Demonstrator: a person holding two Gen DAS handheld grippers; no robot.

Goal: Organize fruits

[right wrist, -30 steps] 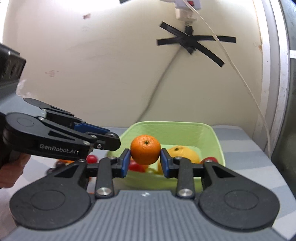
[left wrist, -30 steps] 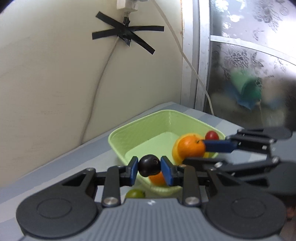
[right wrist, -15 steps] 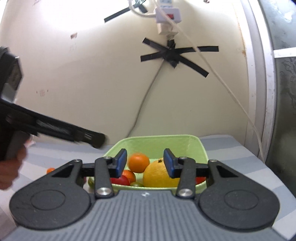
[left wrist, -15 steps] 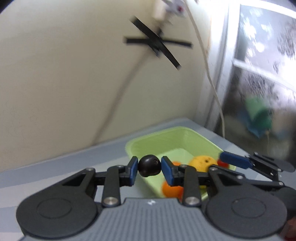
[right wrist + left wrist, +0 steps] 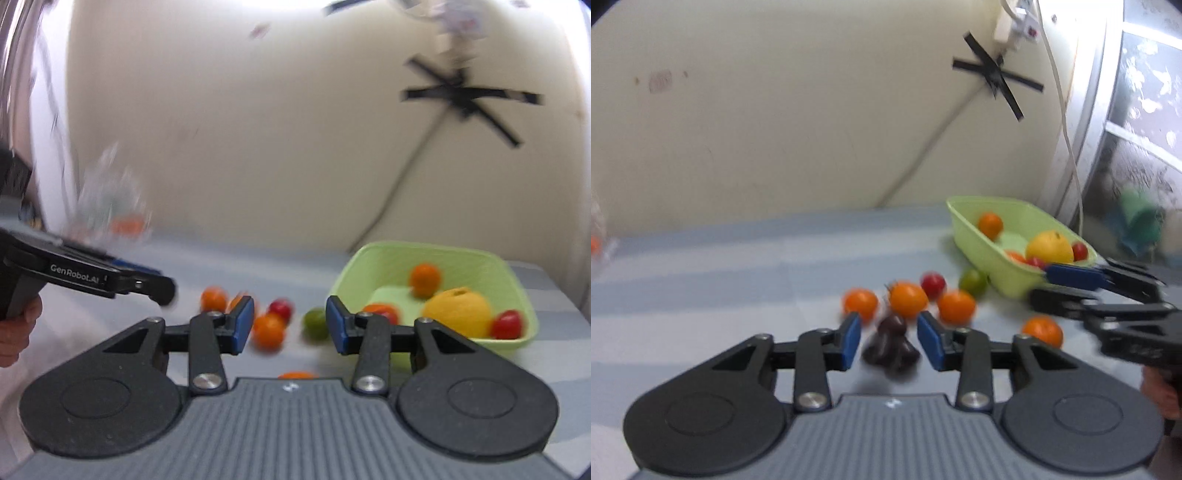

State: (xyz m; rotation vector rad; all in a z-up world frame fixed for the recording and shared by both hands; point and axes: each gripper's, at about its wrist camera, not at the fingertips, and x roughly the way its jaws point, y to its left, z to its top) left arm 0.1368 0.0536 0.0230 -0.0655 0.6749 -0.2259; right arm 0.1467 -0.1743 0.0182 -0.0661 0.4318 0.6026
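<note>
With its jaws opening, the left gripper [image 5: 888, 339] straddles a blurred cluster of dark round fruits [image 5: 891, 347] at lower centre, apparently untouched, while the empty, parted right gripper [image 5: 290, 325] must next select loose fruit near the pale green plastic tray [image 5: 517, 273].

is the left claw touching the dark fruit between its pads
Apart. The left wrist view shows the left claw opening, with table visible on both sides between the blue pads and the dark fruit, which lies blurred on the table.
</note>
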